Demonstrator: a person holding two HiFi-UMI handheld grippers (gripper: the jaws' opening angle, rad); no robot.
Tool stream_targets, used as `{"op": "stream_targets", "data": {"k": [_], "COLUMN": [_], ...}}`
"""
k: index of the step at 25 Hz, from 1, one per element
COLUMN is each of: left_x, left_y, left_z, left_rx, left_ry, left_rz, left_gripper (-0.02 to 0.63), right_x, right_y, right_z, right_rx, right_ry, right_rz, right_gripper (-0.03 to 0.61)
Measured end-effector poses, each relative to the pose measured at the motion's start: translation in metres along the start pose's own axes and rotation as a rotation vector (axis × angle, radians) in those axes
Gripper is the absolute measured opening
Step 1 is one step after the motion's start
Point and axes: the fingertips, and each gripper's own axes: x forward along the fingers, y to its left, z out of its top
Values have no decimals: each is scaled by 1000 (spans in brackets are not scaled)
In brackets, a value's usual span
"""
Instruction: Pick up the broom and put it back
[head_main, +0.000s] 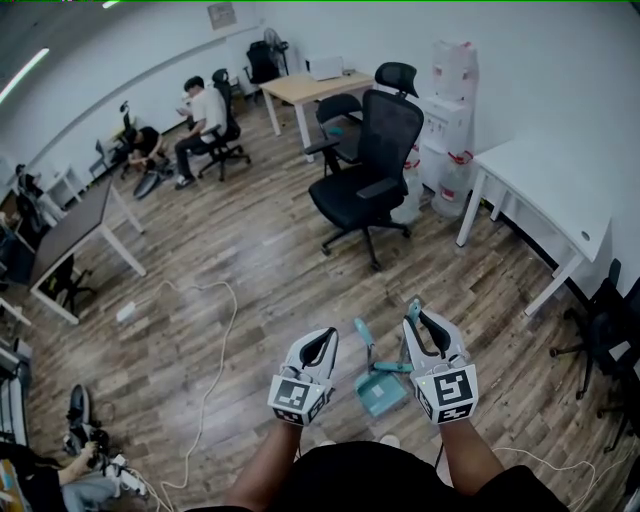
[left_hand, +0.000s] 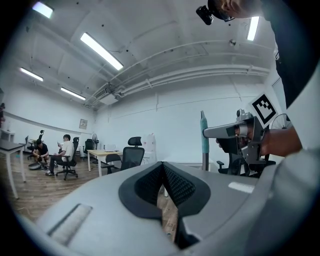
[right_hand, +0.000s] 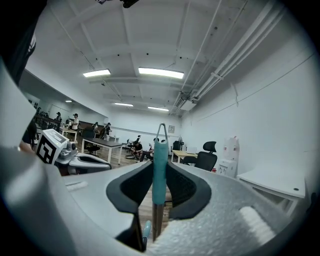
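Right gripper (right_hand: 159, 176) clamps upright broom (right_hand: 159, 150); left gripper (left_hand: 163, 167) closed, empty.

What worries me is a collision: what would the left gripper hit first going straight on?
Nothing close: the left gripper points level over the wooden floor. Farther on, the black office chair stands roughly in line, slightly left; depth is unclear.

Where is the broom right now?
The broom stands upright, its teal handle clamped in the right hand-held gripper. In the head view it is low and right of centre, next to the teal dustpan.
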Motion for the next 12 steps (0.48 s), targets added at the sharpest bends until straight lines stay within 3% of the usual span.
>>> {"op": "stream_targets", "data": {"k": [12], "left_x": [-6], "left_y": [-2], "left_z": [-5], "left_rx": [-13], "left_ry": [4], "left_rz": [-17], "left_gripper": [18], "right_x": [4], "right_y": [12], "right_z": [-26], "right_rx": [8], "right_ry": [35], "right_rz": [38], "right_gripper": [91]}}
